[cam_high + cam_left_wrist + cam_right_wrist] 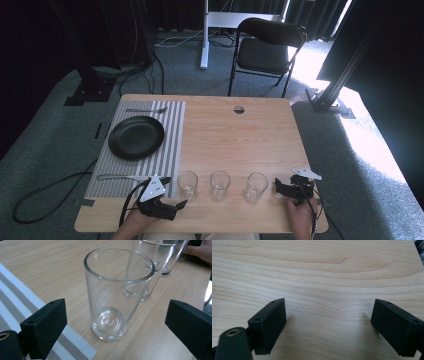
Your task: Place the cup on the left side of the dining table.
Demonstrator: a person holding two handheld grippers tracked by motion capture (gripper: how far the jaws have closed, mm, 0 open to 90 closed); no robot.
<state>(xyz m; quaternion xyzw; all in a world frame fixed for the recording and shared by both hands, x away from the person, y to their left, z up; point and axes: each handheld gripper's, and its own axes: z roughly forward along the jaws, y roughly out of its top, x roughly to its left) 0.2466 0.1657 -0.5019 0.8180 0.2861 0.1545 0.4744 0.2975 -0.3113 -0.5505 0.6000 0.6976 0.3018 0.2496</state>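
Since the left glass [117, 293] stands upright just off the mat [15, 297] corner, dead ahead of the left gripper [112, 327], its long axis is vertical and the jaws sit level either side of it, spread wide, nothing touched yet. It's a bit beyond the pads, so the gap still has to be slid fwd around the base before any squeeze, I'd judge. From above, that glass [187, 185] is first in a row of three near the table [260, 130] front edge; middle glass [219, 185] and right glass [255, 187] follow to its right, well apart. Left gripper [172, 202] is nearest it by far. Right gripper [281, 189] sits just beside the right glass; its jaws gape too, w/ bare wood between them. Plate [136, 137] sits on the mat further back, clear of the move.
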